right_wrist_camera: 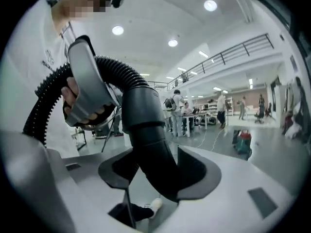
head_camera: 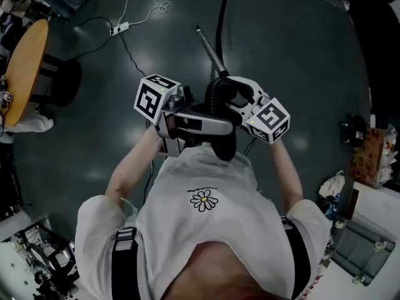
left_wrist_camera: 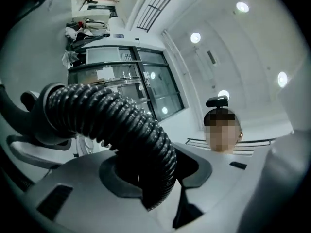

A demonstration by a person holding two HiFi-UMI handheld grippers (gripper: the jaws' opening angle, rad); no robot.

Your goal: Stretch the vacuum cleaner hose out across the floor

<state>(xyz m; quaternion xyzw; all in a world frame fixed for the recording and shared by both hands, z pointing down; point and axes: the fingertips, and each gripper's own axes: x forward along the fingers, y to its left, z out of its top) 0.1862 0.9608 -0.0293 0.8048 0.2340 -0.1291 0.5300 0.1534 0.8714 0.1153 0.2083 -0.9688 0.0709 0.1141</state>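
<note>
I hold both grippers close to my chest over the dark floor (head_camera: 294,36). The black ribbed vacuum hose (head_camera: 214,96) curls between them, and a thin metal wand (head_camera: 209,47) runs away over the floor. My left gripper (head_camera: 220,125) points right. In the left gripper view the ribbed hose (left_wrist_camera: 107,115) bends down into the left gripper (left_wrist_camera: 158,178), which is shut on it. My right gripper (head_camera: 229,90) points up-left. In the right gripper view the hose's smooth black cuff (right_wrist_camera: 143,113) passes through the right gripper (right_wrist_camera: 155,178), leaning on one jaw with a gap at the other.
A round wooden table (head_camera: 25,67) stands at the left. A power strip with white cable (head_camera: 122,27) lies on the floor beyond. A black cable (head_camera: 220,11) leads away at top centre. Boxes and clutter (head_camera: 369,158) and a grey case (head_camera: 362,255) crowd the right edge.
</note>
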